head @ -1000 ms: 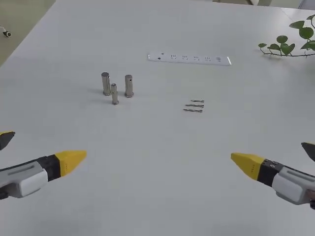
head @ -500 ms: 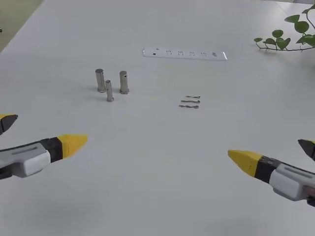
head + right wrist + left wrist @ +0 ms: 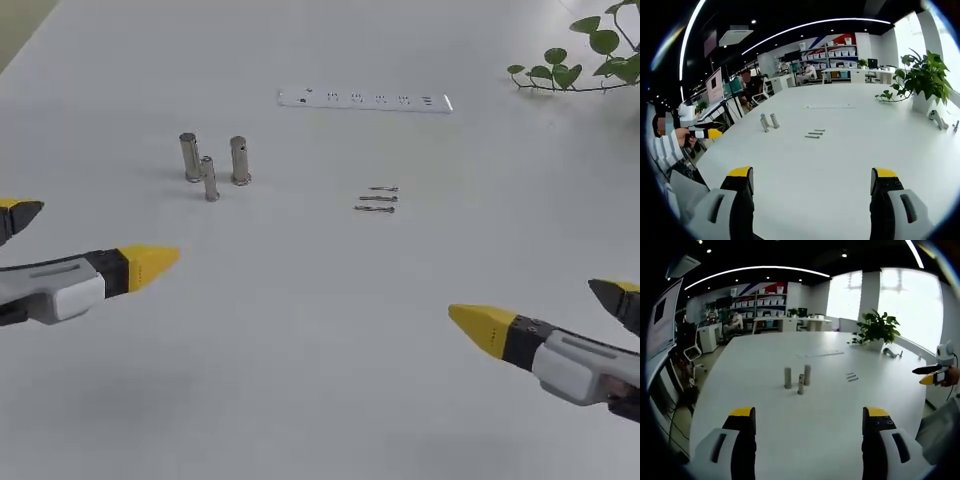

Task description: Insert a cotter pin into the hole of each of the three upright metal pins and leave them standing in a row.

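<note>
Three upright metal pins (image 3: 210, 165) stand in a tight cluster left of the table's middle, also in the left gripper view (image 3: 800, 378) and the right gripper view (image 3: 768, 121). Three cotter pins (image 3: 377, 198) lie side by side to their right, small in the gripper views (image 3: 852, 376) (image 3: 815, 133). My left gripper (image 3: 90, 238) (image 3: 807, 412) hovers open, near and left of the metal pins. Nearer than the cotter pins and to their right, my right gripper (image 3: 537, 305) (image 3: 812, 172) is open too. Both hold nothing.
A white power strip (image 3: 365, 100) lies flat behind the pins. A green plant (image 3: 590, 55) trails onto the far right corner of the white table (image 3: 320, 330). A person's striped sleeve (image 3: 662, 150) is at the right gripper view's left edge.
The head camera has tilted, so everything sits a little higher and further left. My left gripper has moved forward, closer to the metal pins. The right gripper has hardly moved.
</note>
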The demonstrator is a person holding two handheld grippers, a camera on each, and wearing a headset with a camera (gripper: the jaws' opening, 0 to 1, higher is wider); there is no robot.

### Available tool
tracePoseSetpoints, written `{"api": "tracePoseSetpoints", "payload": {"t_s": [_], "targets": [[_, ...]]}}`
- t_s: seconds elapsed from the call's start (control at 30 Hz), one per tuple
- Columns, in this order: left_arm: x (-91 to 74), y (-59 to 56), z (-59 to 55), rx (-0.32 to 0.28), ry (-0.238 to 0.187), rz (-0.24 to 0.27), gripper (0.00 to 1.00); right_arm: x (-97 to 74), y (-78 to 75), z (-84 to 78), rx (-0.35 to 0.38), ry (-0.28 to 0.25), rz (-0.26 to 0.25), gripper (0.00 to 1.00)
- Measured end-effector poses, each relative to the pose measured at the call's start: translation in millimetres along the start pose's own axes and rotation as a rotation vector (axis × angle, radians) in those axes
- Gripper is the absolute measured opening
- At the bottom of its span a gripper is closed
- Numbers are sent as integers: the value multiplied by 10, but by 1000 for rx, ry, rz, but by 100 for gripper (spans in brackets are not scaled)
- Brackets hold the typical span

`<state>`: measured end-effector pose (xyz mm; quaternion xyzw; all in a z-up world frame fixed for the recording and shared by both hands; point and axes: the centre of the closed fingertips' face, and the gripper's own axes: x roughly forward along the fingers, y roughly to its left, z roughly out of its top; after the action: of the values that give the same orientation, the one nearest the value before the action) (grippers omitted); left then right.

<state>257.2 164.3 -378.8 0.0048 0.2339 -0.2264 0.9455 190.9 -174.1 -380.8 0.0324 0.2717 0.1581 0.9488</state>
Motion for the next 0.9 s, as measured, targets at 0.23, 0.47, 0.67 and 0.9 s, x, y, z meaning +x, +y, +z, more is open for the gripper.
{"api": "tracePoseSetpoints", "payload": {"t_s": [0.23, 0.47, 0.67, 0.9], "targets": [[190, 49, 141, 45, -6, -18, 82, 11, -21, -25, 7, 6, -4, 96], [410, 122, 248, 84, -9, -37, 77, 4, -48, -54, 14, 15, -15, 96], [575, 180, 285, 98, -7, -48, 71, 3, -71, -79, 20, 22, -24, 95], [763, 183, 285, 105, -2, -72, 63, 10, -87, -104, 23, 29, -30, 95]]}}
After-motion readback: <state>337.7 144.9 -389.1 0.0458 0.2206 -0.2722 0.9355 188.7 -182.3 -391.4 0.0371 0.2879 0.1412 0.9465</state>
